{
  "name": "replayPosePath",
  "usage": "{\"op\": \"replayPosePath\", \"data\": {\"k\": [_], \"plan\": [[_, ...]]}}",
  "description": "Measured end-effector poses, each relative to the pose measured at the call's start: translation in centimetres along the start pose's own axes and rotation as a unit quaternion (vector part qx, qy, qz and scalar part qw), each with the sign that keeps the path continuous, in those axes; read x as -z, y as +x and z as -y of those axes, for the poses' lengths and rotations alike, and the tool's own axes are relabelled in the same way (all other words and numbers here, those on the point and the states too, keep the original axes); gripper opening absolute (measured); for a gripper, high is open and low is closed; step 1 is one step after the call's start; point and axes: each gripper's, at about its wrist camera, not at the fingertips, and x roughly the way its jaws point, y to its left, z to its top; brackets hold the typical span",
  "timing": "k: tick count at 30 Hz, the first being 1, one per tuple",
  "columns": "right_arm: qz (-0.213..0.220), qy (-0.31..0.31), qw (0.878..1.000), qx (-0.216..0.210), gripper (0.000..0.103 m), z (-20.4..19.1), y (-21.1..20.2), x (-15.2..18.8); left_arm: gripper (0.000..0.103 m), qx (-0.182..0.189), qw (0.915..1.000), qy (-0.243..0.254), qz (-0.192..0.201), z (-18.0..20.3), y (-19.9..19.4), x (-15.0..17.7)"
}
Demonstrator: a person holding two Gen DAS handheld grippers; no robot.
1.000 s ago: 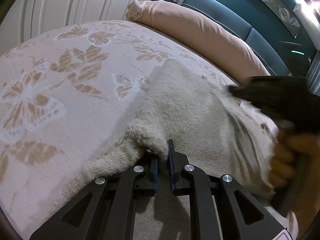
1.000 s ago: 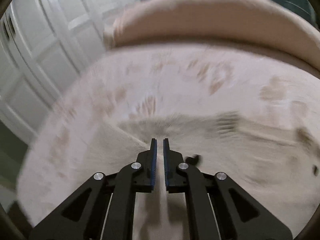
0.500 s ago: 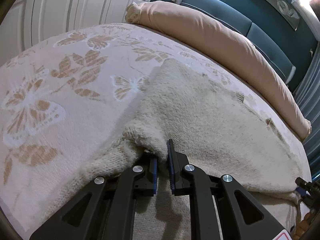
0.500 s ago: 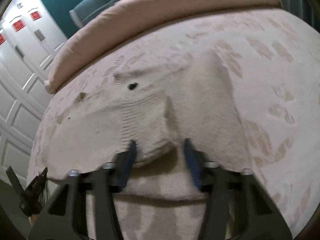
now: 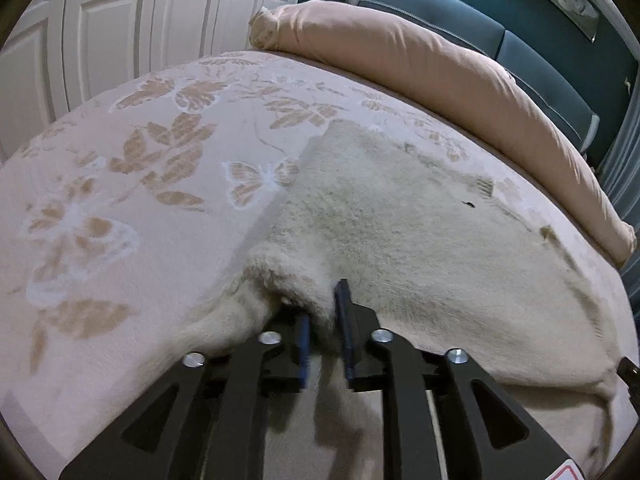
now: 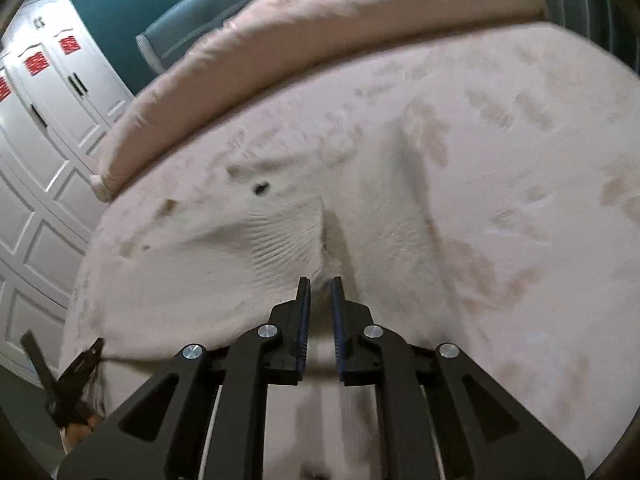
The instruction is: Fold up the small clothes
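- Left wrist view: the left gripper (image 5: pixel 325 312) with its black arms and blue-padded fingers (image 5: pixel 343 308) pointed down at a fuzzy cream knitted sweater (image 5: pixel 400 240) lying spread out on the bed. The gap was narrow and the jaws were opening, with a bunched-up fold of the knit sitting right between them. The pads looked like they were just letting go, so I wouldn't call it a pinch anymore.
- Same view: the sweater lay across the pale pink bedspread with tan leaf and butterfly print (image 5: pixel 140 200), running from the near edge up toward the long peach-coloured bolster pillow (image 5: pixel 440 76) at the head of the bed. Behind that were a teal padded headboard (image 5: pixel 520 40) and white panelled wardrobe doors (image 5: pixel 120 20) on the left. At the far right edge a bit of the other black tool poked in by the sweater's corner.
- Right wrist view: pretty blurry. The right gripper (image 6: pixel 320 292) was also only narrowly apart, jaws opening, with the sweater (image 6: pixel 240 260) edge humped up just past the tips. Knit showed between the fingers (image 6: pixel 305 304), but I couldn't tell whether the pads touched it.
- Same view: a ribbed patch of the sweater fanned out just left of the tips. A small dark speck sat further up. The left gripper (image 6: pixel 86 360) showed at the lower left by the sweater's far corner, with a bit of a hand (image 6: pixel 82 428) under it. The bedspread (image 6: pixel 520 160), bolster (image 6: pixel 320 40) and white doors (image 6: pixel 60 100) were all in frame.
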Motion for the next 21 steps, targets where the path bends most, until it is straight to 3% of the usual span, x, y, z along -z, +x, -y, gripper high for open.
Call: {"op": "replayPosePath", "data": {"k": [1,2,3,5,8,12,15,19,21], "plan": [[0.009,-0.009,1.000,0.004,0.029,0.1,-2.6,0.7,0.030,0.001,1.0000,0.002,-0.007,-0.3,-1.2,0.1],[0.014,-0.011,1.000,0.008,0.055,0.1,-4.0,1.5,0.043,0.004,0.9999,0.002,-0.009,-0.8,-2.8,0.4],[0.015,-0.014,1.000,0.010,0.069,0.9,-7.3,3.4,0.049,0.007,0.9999,0.002,-0.010,-1.6,-5.1,1.1],[-0.001,-0.022,1.000,0.013,0.070,2.8,-11.4,7.2,0.070,0.012,0.9998,0.003,-0.013,-3.7,-8.9,2.7],[-0.050,-0.003,0.998,0.029,0.074,5.6,-14.7,13.4,0.072,0.009,0.9982,-0.008,-0.058,-8.5,-13.7,6.8],[-0.108,0.074,0.991,-0.001,0.074,8.3,-15.4,20.1,0.072,0.011,0.9932,-0.058,-0.101,-13.4,-16.4,11.8],[-0.116,0.103,0.988,-0.026,0.076,7.7,-15.1,22.2,0.072,0.030,0.9933,-0.060,-0.094,-13.8,-17.9,14.0],[-0.099,0.096,0.989,-0.044,0.077,5.7,-14.2,22.0,0.072,0.072,0.9898,-0.052,-0.111,-11.5,-17.9,15.1],[-0.098,0.098,0.989,-0.054,0.076,4.8,-13.5,21.8,0.071,0.072,0.9906,-0.039,-0.109,-10.5,-17.8,15.0]]}}
